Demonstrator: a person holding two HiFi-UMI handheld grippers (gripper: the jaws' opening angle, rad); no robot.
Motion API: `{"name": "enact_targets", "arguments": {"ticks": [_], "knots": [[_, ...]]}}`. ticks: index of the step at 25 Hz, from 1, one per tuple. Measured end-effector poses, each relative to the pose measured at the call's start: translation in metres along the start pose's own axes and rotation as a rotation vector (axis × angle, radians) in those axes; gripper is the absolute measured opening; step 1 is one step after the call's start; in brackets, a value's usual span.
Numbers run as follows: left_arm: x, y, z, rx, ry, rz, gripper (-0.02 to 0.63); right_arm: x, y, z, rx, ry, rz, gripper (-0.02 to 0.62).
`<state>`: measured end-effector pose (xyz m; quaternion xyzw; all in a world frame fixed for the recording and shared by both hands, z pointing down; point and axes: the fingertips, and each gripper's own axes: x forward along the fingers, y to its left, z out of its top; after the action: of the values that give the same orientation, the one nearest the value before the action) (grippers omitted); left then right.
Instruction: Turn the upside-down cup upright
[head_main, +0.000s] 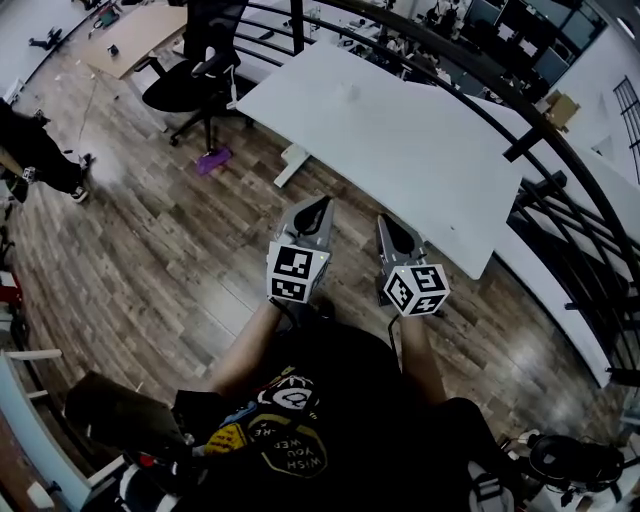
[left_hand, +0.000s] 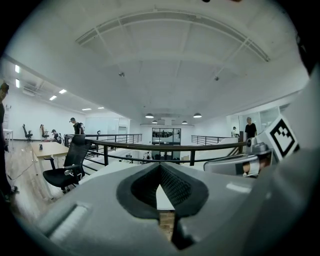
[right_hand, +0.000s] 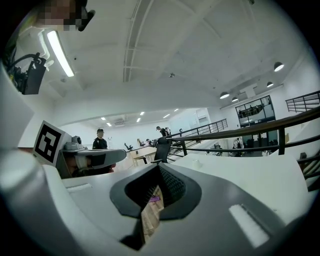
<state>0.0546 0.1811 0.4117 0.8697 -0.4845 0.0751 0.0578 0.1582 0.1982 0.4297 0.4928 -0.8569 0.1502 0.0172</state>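
Left tongs (head_main: 317, 206): pressed together, empty.
Right tongs (head_main: 392, 226): likewise, just beside.
Cup (head_main: 350, 92): probably that pale bump far up the white table (head_main: 430, 170), well ahead of both.
Nearer hand: roughly even, left maybe.

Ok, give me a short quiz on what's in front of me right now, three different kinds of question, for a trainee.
1. True or false: the left gripper grips a cup.
2. In the head view, what stands beside the left corner of the white table? A: a black office chair; B: a green sofa; C: a stepladder.
3. Fill in: the right gripper, jaws shut, is held over a ___ floor.
Key: 1 false, its jaws are shut on nothing; 2 A; 3 wooden.
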Motion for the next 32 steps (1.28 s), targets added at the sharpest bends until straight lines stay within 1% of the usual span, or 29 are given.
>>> {"name": "enact_targets", "arguments": {"ticks": [3, 8, 13, 16, 18, 21, 23, 25, 28, 32], "knots": [[0.013, 0.008, -0.003, 0.02, 0.017, 0.014, 0.003, 0.012, -0.008, -0.001, 0.012, 0.007, 0.001, 0.002], [0.039, 0.025, -0.012, 0.001, 0.041, 0.006, 0.003, 0.039, -0.024, 0.0, 0.017, 0.024, -0.009, 0.002], [0.071, 0.052, -0.004, 0.029, 0.03, -0.007, 0.003, 0.079, -0.041, 0.009, 0.014, 0.018, -0.034, 0.002], [0.093, 0.081, 0.001, -0.009, 0.023, -0.025, 0.003, 0.113, -0.044, 0.019, 0.016, 0.017, -0.036, 0.002], [0.112, 0.109, 0.002, -0.034, 0.019, -0.033, 0.003, 0.147, -0.044, 0.024, 0.005, 0.019, -0.034, 0.002], [0.144, 0.157, 0.0, -0.024, 0.014, -0.044, 0.003, 0.207, -0.046, 0.026, -0.004, 0.023, -0.032, 0.002], [0.156, 0.18, 0.002, -0.015, 0.007, -0.057, 0.003, 0.236, -0.043, 0.028, -0.012, 0.025, -0.036, 0.002], [0.157, 0.182, 0.008, -0.006, 0.002, -0.066, 0.003, 0.239, -0.04, 0.034, -0.019, 0.023, -0.042, 0.002], [0.153, 0.171, 0.014, 0.008, 0.003, -0.065, 0.003, 0.224, -0.041, 0.04, -0.019, 0.022, -0.047, 0.002], [0.158, 0.187, 0.015, 0.005, 0.005, -0.065, 0.003, 0.235, -0.043, 0.042, -0.037, 0.031, -0.061, 0.002]]}}
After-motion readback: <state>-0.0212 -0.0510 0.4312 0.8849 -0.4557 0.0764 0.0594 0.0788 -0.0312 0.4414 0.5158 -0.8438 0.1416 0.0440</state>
